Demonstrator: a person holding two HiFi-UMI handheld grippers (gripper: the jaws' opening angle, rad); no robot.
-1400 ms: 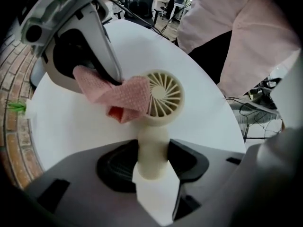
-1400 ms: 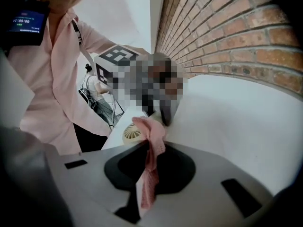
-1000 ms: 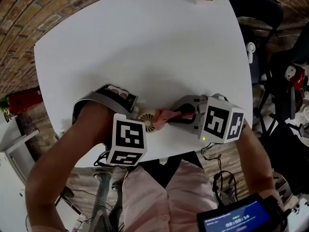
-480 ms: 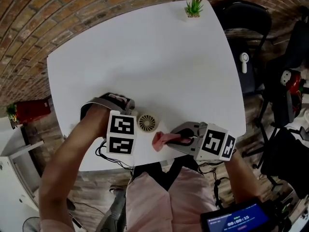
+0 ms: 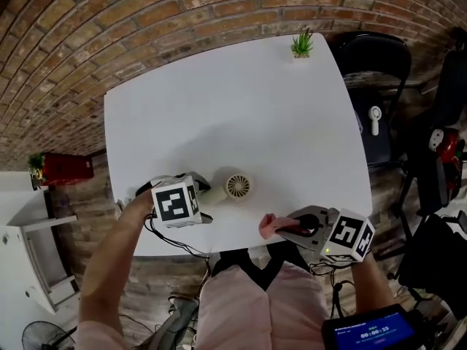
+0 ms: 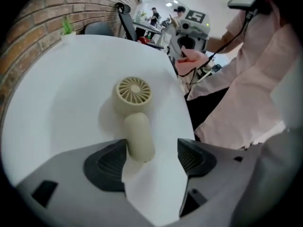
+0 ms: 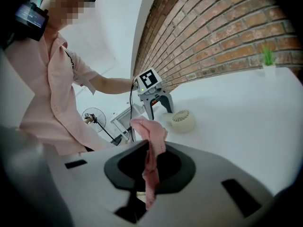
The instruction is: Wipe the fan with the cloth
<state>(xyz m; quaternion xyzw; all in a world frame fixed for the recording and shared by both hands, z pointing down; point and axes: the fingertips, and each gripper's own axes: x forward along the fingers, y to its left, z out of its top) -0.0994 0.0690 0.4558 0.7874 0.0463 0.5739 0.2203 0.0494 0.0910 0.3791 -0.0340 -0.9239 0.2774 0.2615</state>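
Left tongs: opening wide; gripping nothing, pointing steeply down at the table, at its near-left part.
Handle: lying between the open jaws, hugging the left pad, standing well clear of the right one.
Fan: lying on its side on the white top, just right of the left tongs and near the near edge; showing its round cream grille, handle pointing back towards the left tongs.
Cloth: hanging pink and bunched from the right tongs, hovering about the near edge, right of and nearer than the fan, touching neither fan nor table as far as visible.
Right tongs: clenching hard on the cloth, pinching it mid-length, leaving a loose tuft beyond the tips; staying apart from the fan, at the near right.
Step in hand: probably letting go of the fan between passes, or finishing the wipe; telling which not possible from here.
Doing it well, if wiping again: closing the left jaws squarely on the handle first, centring it between both pads instead of crowding the left one; bringing the loose tuft, not the hard tips, onto the grille; stroking lightly from the right, away from the near edge.
Handling guess: looking light and round, so likely rolling or sliding when rubbed unheld.
Risk: nudging the freed fan over the near edge; snagging the cloth in the grille slots.
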